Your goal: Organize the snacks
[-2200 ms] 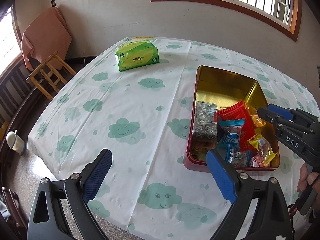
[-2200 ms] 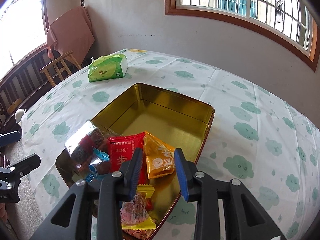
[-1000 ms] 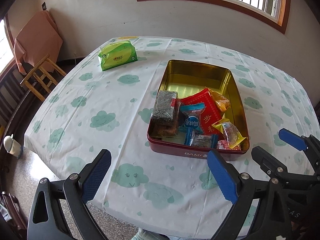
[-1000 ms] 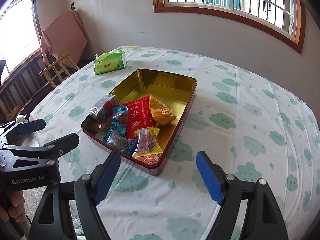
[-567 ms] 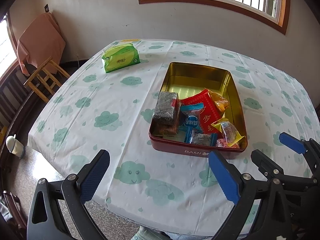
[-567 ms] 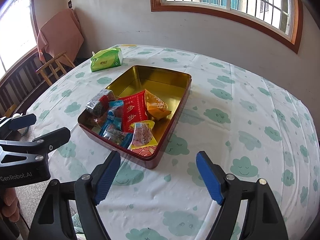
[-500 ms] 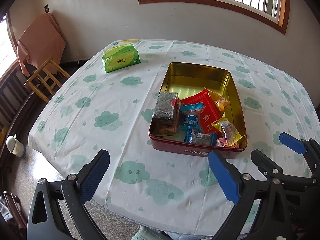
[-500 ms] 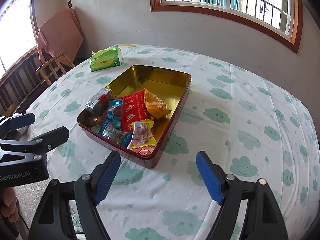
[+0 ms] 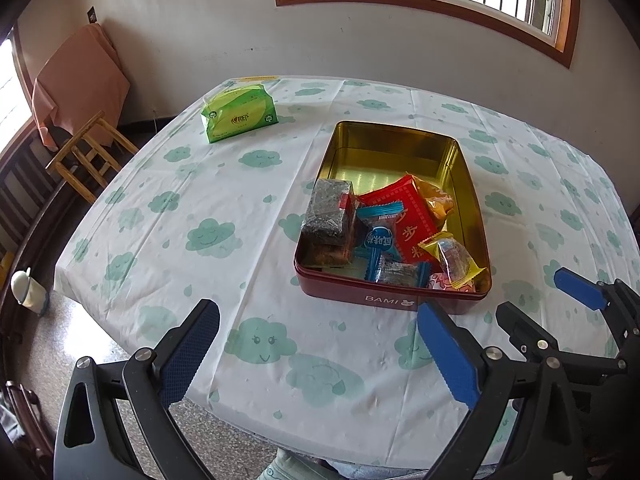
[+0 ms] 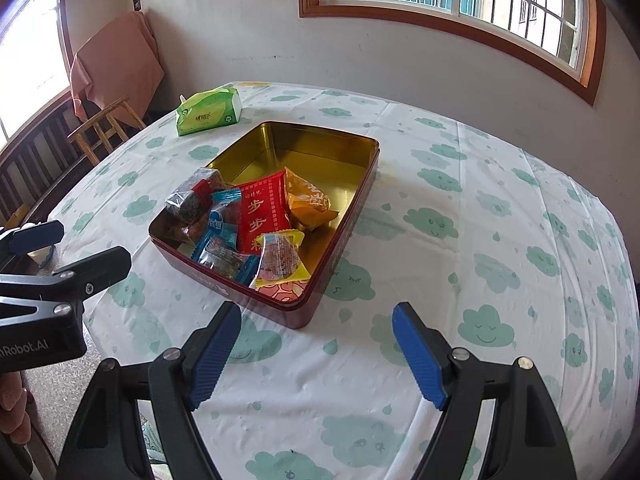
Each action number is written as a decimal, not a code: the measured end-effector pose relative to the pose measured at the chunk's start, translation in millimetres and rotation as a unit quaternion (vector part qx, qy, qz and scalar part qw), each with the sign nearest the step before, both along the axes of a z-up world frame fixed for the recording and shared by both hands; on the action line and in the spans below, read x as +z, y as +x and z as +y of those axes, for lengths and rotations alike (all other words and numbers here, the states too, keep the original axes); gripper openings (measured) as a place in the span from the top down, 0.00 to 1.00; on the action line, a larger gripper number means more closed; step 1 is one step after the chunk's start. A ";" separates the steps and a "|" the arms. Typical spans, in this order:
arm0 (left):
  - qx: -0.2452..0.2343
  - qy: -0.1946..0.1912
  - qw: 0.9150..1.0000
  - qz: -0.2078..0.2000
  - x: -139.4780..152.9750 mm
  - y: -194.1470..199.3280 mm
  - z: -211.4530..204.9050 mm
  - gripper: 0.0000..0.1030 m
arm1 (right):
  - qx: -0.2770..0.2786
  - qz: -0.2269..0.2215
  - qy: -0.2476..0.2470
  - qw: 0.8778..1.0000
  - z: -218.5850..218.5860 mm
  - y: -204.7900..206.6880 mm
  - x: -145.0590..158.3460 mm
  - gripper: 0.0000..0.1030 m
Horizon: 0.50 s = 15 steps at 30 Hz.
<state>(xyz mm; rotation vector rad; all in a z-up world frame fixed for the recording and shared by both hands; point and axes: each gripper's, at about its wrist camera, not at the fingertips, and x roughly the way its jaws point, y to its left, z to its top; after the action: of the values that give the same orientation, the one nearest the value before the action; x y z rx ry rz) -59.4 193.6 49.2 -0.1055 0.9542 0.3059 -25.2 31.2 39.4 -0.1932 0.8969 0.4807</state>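
Observation:
A red tin [image 9: 384, 299] with a gold inside stands on the table; it also shows in the right wrist view [image 10: 348, 232]. Several wrapped snacks lie in its near half: a red packet [image 9: 404, 216], a dark bar [image 9: 330, 212], a blue candy [image 9: 378, 240], an orange pack [image 9: 436, 202] and a yellow-edged candy [image 9: 454, 258]. My left gripper [image 9: 320, 354] is open and empty, held back over the table's near edge. My right gripper [image 10: 318, 354] is open and empty, near the tin's front corner.
A green tissue pack [image 9: 239, 117] lies at the far left of the cloud-print tablecloth [image 9: 224, 200]. A wooden chair [image 9: 86, 156] with an orange cloth stands beyond the table's left edge. A white cup [image 9: 28, 292] sits on the floor.
Both grippers have pulled back from the tin toward the table's near edge. The right gripper, narrow over the snacks earlier, has opened wide and is empty.

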 end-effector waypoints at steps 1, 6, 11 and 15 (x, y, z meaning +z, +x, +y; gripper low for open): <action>0.000 -0.001 1.000 0.000 -0.2 -0.2 -0.1 0.04 | 0.000 0.001 0.000 1.000 0.2 -0.1 -0.8 0.22; 0.000 -0.005 1.000 0.004 -2.2 0.2 0.5 0.04 | 0.002 0.004 -0.004 1.000 0.4 0.9 -2.3 0.22; 0.001 -0.007 1.000 0.007 -5.4 1.6 1.8 0.04 | 0.003 0.006 -0.006 1.000 1.3 1.8 -3.6 0.22; 0.003 -0.010 1.000 0.010 -8.9 2.8 3.5 0.04 | 0.003 0.008 -0.008 1.000 1.8 2.6 -5.0 0.22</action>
<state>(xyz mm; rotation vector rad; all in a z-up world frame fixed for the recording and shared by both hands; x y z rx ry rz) -56.6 197.1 40.3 -0.1240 0.9778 0.3026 -22.7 33.1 34.4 -0.2064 0.9160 0.4818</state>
